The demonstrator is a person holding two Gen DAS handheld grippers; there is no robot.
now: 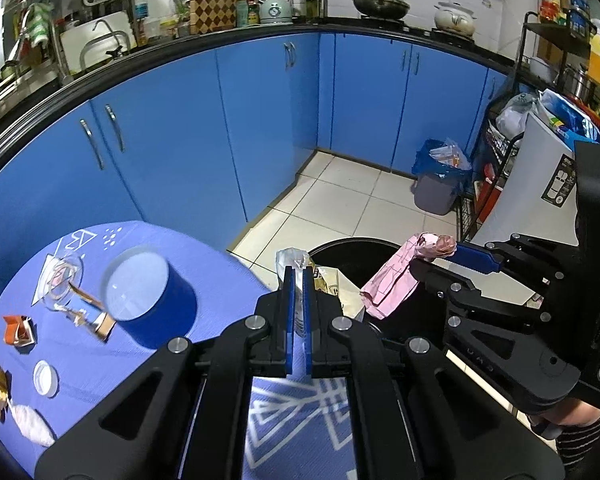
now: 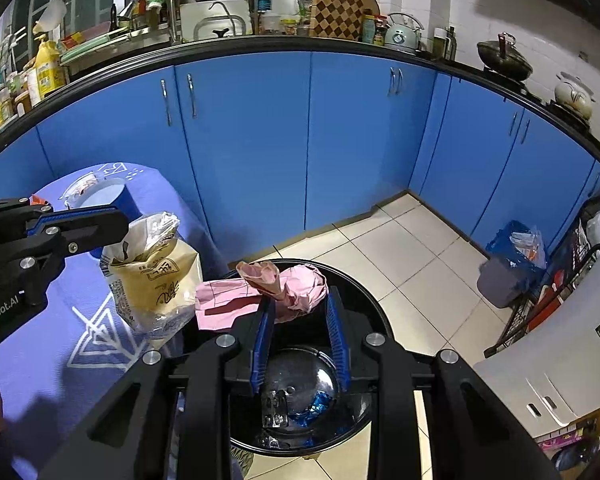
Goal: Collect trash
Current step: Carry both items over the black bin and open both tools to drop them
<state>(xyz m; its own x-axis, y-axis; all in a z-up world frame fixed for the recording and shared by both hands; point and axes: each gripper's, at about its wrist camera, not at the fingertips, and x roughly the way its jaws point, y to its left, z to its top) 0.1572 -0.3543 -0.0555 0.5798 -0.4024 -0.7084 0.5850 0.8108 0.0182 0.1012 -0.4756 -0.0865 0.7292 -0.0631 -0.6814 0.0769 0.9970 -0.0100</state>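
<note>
My left gripper (image 1: 297, 276) is shut on a clear and yellow plastic food bag (image 2: 156, 276), held at the table's edge beside the black trash bin (image 2: 364, 292). My right gripper (image 2: 300, 304) is over the bin with its fingers apart. A crumpled pink paper wrapper (image 2: 300, 288) lies between them, against the left finger, and hangs over the bin; it also shows in the left wrist view (image 1: 392, 280). The bin holds blue foil and a blister pack (image 2: 276, 404).
On the purple tablecloth (image 1: 220, 280) lie a blue tape roll (image 1: 148, 296), a clear cup (image 1: 62, 280), an orange wrapper (image 1: 18, 330), a white lid (image 1: 45, 378) and more scraps. A grey bin with a blue liner (image 1: 440, 180) stands by the cabinets. A white appliance (image 1: 536, 184) stands at the right.
</note>
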